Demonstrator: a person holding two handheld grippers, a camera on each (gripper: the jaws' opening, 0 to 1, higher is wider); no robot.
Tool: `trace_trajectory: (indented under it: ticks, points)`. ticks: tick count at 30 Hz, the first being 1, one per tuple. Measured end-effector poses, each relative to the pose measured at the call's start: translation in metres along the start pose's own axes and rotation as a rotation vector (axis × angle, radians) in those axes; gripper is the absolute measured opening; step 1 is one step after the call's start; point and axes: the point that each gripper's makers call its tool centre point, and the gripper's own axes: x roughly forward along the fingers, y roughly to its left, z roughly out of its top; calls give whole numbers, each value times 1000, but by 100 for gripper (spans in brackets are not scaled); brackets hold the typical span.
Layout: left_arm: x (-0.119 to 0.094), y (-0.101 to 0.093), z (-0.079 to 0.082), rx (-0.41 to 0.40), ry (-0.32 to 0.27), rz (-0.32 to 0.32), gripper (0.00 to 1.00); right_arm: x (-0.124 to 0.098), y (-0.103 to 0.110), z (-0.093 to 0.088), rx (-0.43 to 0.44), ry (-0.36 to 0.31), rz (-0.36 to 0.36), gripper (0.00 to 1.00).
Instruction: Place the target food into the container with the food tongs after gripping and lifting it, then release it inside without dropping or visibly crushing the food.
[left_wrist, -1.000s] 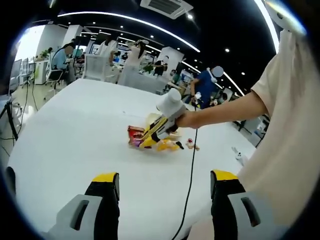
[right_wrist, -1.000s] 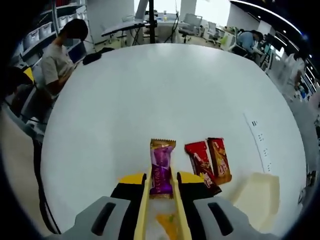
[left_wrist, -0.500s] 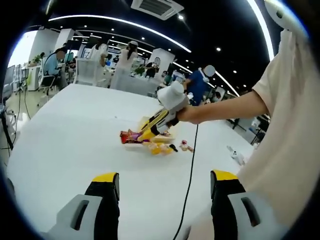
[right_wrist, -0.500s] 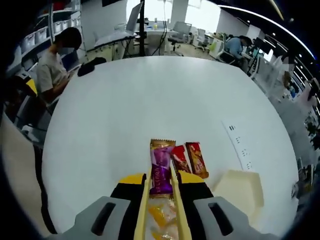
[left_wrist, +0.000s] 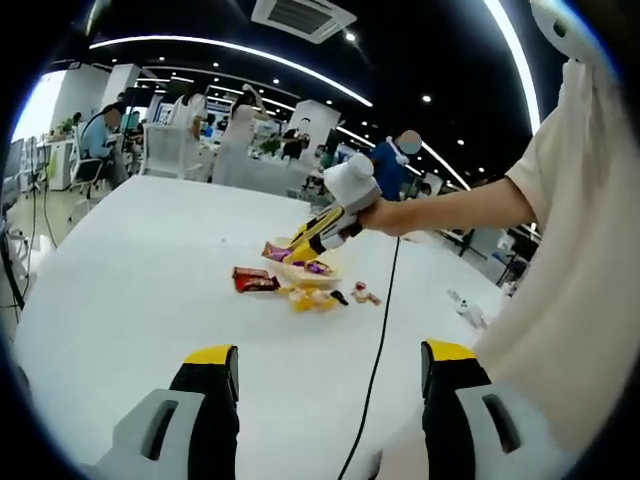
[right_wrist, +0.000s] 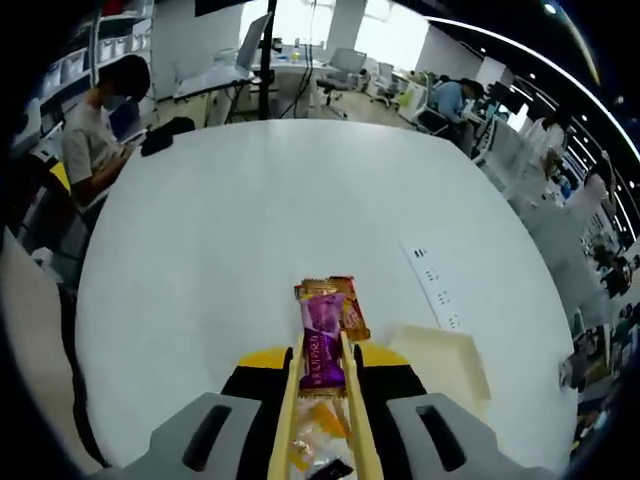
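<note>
Nearest in the right gripper view, the right gripper (right_wrist: 320, 375) is squeezed onto a pair of yellow food tongs (right_wrist: 288, 400), and the tongs' two arms run forward side by side with a purple snack packet (right_wrist: 322, 340) pinched between their tips. The packet lies lengthwise along the tongs, its far end pointing away from the claw, and it looks lifted clear of the white table (right_wrist: 250, 200). Just to the right of the tongs and a little farther on sits the cream container (right_wrist: 445, 360), open side up; the packet is beside it, not yet over it, so I judge the coming move to be a short swing to the right before letting go. A red-brown packet (right_wrist: 352, 312) lies on the table just past the purple one. In the left gripper view, the left gripper (left_wrist: 330, 400) has its jaws wide apart and holds nothing, well short of the snacks; the right arm is plainly the nearer one.
</note>
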Motion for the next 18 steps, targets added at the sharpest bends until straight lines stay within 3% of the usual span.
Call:
trace_trajectory:
  ticks: [18]
  points:
    - [0,-2,5,24,0,-25,74,-37,-57,-10,65,-10,-144,24]
